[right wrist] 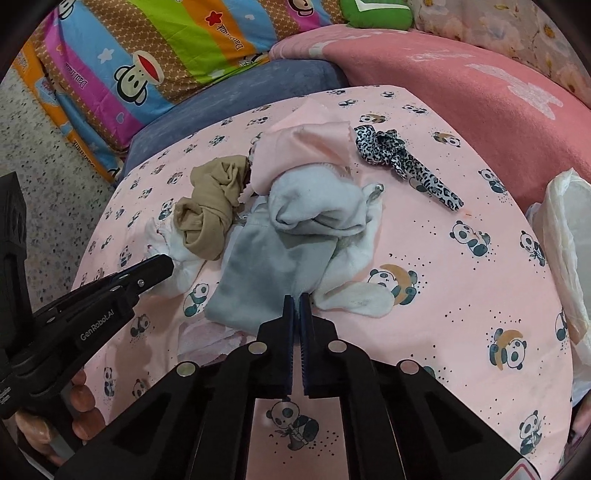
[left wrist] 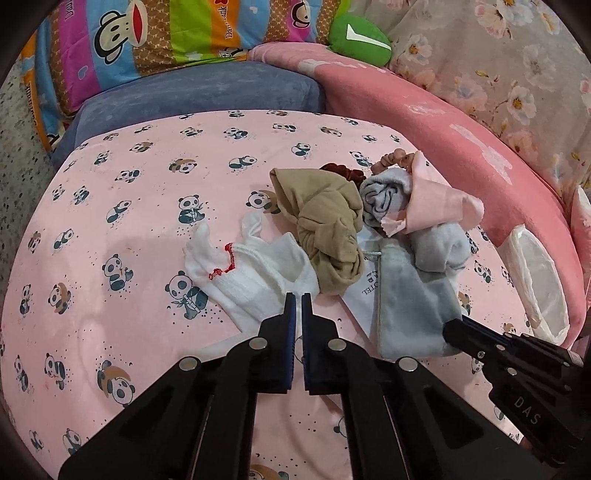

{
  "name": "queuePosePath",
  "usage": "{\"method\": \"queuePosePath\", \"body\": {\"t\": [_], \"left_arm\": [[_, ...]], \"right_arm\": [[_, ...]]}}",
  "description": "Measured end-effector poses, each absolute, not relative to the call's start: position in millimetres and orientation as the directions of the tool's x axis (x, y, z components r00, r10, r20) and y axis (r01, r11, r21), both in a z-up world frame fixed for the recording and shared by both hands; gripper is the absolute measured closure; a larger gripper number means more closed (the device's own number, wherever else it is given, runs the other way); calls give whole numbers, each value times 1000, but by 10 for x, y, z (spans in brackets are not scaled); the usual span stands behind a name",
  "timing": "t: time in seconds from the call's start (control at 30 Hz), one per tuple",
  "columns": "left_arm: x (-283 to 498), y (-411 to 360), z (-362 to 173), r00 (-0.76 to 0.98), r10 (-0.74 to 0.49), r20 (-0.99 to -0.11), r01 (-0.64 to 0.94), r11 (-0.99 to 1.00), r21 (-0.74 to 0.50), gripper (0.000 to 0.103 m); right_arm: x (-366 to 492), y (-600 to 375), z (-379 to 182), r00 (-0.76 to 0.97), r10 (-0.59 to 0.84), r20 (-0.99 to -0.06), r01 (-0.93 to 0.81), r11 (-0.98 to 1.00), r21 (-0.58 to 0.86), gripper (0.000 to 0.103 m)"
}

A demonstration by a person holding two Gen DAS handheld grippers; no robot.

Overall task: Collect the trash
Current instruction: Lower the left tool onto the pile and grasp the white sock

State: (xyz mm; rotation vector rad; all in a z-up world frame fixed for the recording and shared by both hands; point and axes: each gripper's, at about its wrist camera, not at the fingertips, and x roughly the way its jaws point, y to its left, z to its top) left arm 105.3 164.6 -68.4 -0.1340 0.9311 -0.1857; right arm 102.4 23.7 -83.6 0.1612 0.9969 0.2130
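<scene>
Pink panda-print sheet (left wrist: pixel 122 236) covers the bed in front of you, with a blue cushion (left wrist: pixel 199 96) and a striped monkey-print pillow (left wrist: pixel 155 33) behind it and a thick pink blanket (left wrist: pixel 461 122) curving along the right.

A small heap lies in the middle of the sheet. Your left gripper (left wrist: pixel 296 297) has its jaws closed, tips pressed into the near edge of the white sock (left wrist: pixel 258 280) with the red trim; from the right wrist view its tips sit right on that sock, so the jaws seem to pinch the fabric. Your right gripper (right wrist: pixel 295 298) is likewise closed, its tips biting the near edge of the grey velvet pouch (right wrist: pixel 266 273), which lies flat just beside the white sock.

On top of the pouch sits a rolled pale grey sock (right wrist: pixel 317 206), with a pink cloth (right wrist: pixel 303 151) leaning on its far side. A knotted beige stocking (left wrist: pixel 332 236) rests between the white sock and the grey roll, touching both. A leopard-print scrunchie (right wrist: pixel 406 162) lies apart on the sheet, to the right in the right wrist view. A white plastic bag (left wrist: pixel 535 280) stands open at the right edge of the bed, against the pink blanket.

Fingers (right wrist: pixel 79 398) of your left hand show under the left gripper's handle.
</scene>
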Motion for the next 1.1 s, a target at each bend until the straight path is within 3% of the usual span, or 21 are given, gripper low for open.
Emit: {"method": "queuePosePath", "body": {"t": [0.3, 0.47, 0.57, 0.63, 0.73, 0.97, 1.0, 1.03, 1.1], "left_arm": [[920, 1700, -440, 620, -226, -752, 98, 972, -212, 101], [987, 1808, -557, 576, -264, -773, 74, 959, -272, 99], [1069, 1849, -654, 571, -223, -790, 39, 969, -245, 78], [1101, 1854, -668, 587, -204, -784, 35, 973, -228, 48], [1127, 1813, -652, 613, -197, -765, 64, 977, -201, 28], [1343, 1770, -886, 556, -176, -812, 78, 984, -160, 27], [1359, 1771, -915, 547, -177, -818, 73, 984, -165, 31], [1366, 1770, -935, 538, -190, -821, 77, 981, -177, 43], [1344, 1759, -931, 538, -198, -819, 83, 980, -183, 56]], "right_arm": [[794, 190, -476, 578, 297, -760, -136, 953, 269, 99], [690, 142, -297, 601, 301, -741, -138, 952, 274, 99], [673, 115, -258, 606, 300, -736, -136, 951, 276, 99], [672, 107, -246, 607, 299, -736, -134, 952, 277, 99], [696, 92, -255, 606, 300, -737, -128, 951, 282, 99], [780, 34, -262, 610, 292, -736, -98, 950, 295, 99], [787, 27, -262, 610, 292, -736, -97, 950, 296, 99], [790, 25, -259, 611, 291, -736, -97, 950, 295, 99], [795, 27, -255, 613, 290, -735, -98, 951, 293, 99]]}}
